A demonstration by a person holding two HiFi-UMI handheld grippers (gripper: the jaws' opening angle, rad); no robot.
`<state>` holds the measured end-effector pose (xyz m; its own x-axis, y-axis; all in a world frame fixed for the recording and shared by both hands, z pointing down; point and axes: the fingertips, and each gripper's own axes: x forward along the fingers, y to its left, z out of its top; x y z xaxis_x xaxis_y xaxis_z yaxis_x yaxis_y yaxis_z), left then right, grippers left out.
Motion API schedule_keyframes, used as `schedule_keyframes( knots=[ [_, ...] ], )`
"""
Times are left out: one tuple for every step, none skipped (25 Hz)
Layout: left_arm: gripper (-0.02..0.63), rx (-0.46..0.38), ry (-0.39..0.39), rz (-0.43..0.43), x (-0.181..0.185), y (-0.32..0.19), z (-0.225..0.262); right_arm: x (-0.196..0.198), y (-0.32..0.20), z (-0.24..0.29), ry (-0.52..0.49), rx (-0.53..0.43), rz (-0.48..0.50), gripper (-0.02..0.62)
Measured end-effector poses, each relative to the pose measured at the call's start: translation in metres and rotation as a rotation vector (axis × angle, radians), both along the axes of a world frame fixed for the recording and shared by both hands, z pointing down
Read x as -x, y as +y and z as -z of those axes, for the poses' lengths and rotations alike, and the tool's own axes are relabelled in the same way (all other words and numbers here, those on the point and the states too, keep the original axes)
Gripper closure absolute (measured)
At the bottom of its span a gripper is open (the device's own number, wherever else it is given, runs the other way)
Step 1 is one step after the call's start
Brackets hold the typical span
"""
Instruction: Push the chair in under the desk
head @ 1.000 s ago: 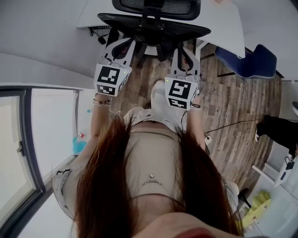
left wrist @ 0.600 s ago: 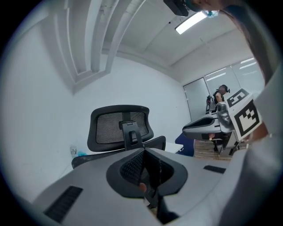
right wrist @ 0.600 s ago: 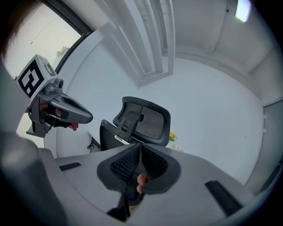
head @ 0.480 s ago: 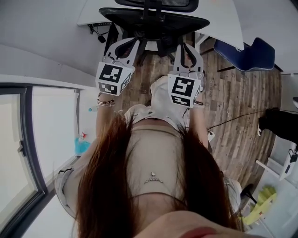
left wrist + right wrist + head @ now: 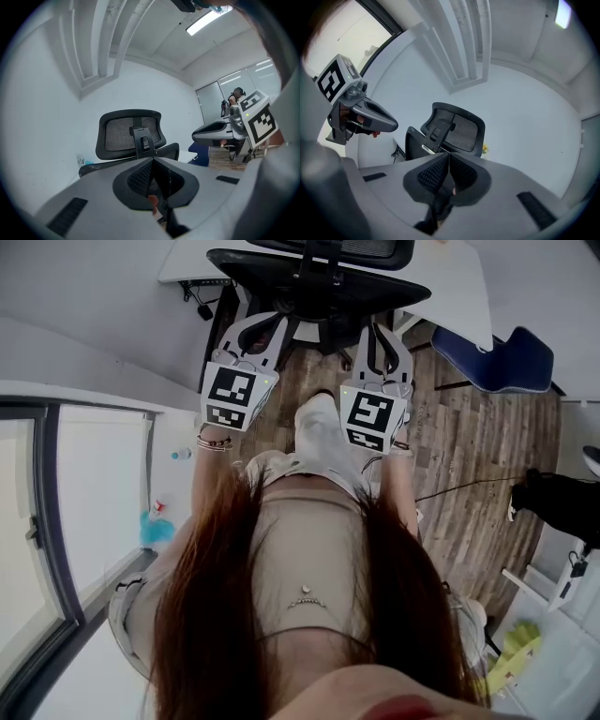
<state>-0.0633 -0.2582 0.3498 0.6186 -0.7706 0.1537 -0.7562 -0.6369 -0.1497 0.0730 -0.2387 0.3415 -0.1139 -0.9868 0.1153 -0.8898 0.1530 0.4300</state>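
Left tongs [image 5: 253,326] and right tongs [image 5: 380,334] are both pressed together, pinching nothing. The chair [image 5: 319,282] at 12 o'clock has slid further toward the desk [image 5: 464,287] over the last 1 s, and the tongs followed. Push looks nearly done.

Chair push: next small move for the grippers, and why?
Likely a short push straight ahead with both: left gripper and right gripper are shut, side by side just behind the chair back, which stands out past the desk edge.
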Motion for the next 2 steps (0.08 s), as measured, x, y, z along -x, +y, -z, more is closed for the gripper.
schedule_keyframes(
  knots=[
    [0.601, -0.004, -0.007, -0.005, 0.0008, -0.0009, 0.0, 0.0018, -0.0023, -0.0007, 0.002, -0.007, 0.002, 0.561],
    [0.601, -0.007, -0.014, -0.009, 0.0017, -0.0018, -0.0001, 0.0037, -0.0044, -0.0016, 0.003, -0.013, 0.004, 0.561]
  ],
)
